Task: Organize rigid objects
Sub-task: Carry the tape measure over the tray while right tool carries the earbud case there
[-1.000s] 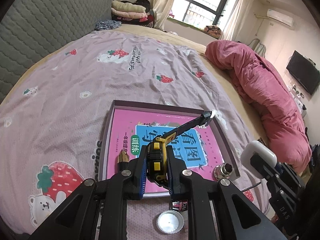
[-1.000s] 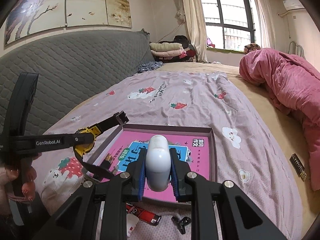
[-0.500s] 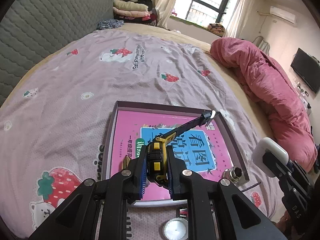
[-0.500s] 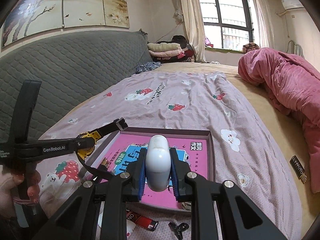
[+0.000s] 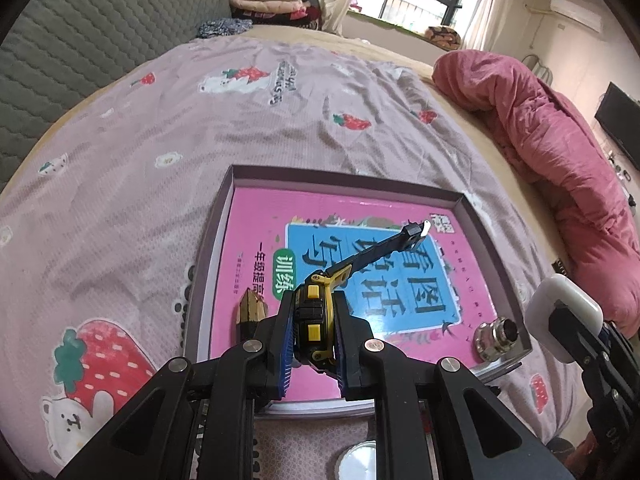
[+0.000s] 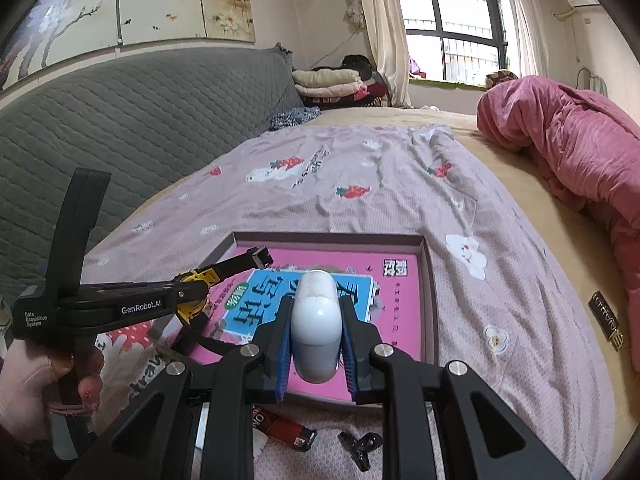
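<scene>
My left gripper (image 5: 312,328) is shut on a yellow and black utility knife (image 5: 316,316), whose black blade arm sticks out over the pink book (image 5: 384,280) in the shallow purple tray (image 5: 224,216). It hangs just above the tray's near left part. A brown wooden piece (image 5: 250,308) and a metal fitting (image 5: 496,332) lie in the tray. My right gripper (image 6: 316,332) is shut on a white rounded case (image 6: 316,320) over the tray's near edge (image 6: 428,304). The left gripper (image 6: 196,292) with the knife (image 6: 224,272) shows at the left in the right wrist view.
A red lighter (image 6: 280,428) and a small black clip (image 6: 360,444) lie on the strawberry-print sheet in front of the tray. A round white lid (image 5: 356,460) sits below my left gripper. A pink quilt (image 5: 552,152) is heaped on the right, a grey headboard (image 6: 120,120) on the left.
My left gripper has sunk toward the tray with the knife still in it; the tray looks larger. The right gripper has hardly moved and keeps the white case.
</scene>
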`<state>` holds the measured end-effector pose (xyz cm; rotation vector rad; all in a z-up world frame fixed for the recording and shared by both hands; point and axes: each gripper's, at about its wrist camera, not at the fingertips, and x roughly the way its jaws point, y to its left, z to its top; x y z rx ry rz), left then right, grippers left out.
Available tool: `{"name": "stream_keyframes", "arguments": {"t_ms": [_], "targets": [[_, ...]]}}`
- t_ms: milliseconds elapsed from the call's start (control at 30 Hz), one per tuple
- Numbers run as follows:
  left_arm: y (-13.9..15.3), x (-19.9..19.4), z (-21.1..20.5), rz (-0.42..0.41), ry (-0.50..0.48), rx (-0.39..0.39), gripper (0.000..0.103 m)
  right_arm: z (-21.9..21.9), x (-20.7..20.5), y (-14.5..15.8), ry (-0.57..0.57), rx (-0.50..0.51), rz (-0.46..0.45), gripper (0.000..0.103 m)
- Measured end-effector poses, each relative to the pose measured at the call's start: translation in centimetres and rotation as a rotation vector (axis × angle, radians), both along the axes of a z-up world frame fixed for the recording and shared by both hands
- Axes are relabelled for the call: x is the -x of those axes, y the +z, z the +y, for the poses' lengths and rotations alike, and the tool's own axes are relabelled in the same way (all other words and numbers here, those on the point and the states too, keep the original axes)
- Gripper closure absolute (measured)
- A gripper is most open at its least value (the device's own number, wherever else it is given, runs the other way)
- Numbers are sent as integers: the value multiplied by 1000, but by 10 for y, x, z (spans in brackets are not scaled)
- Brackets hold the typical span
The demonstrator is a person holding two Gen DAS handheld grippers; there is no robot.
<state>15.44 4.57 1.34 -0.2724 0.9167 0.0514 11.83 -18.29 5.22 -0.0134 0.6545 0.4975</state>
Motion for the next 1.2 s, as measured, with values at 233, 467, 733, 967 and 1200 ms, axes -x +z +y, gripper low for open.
{"name": "stream_keyframes", "arguments": {"t_ms": [233, 467, 733, 967, 1200], "targets": [[-13, -4, -2, 22, -2, -11, 86, 0, -4, -10, -8, -2, 28, 81], [-23, -6, -9, 32, -14, -22, 86, -5, -7, -17, -27, -7, 56, 81], [-34, -7, -15, 48, -29, -46, 86, -2, -10, -23, -25, 12, 68, 81], [-43, -7, -13, 60, -15, -74, 86, 7, -14, -29, -9, 28, 85, 81], [-45, -2, -6, 54, 7, -87, 86, 16, -18, -42, 9, 32, 120, 81]]}}
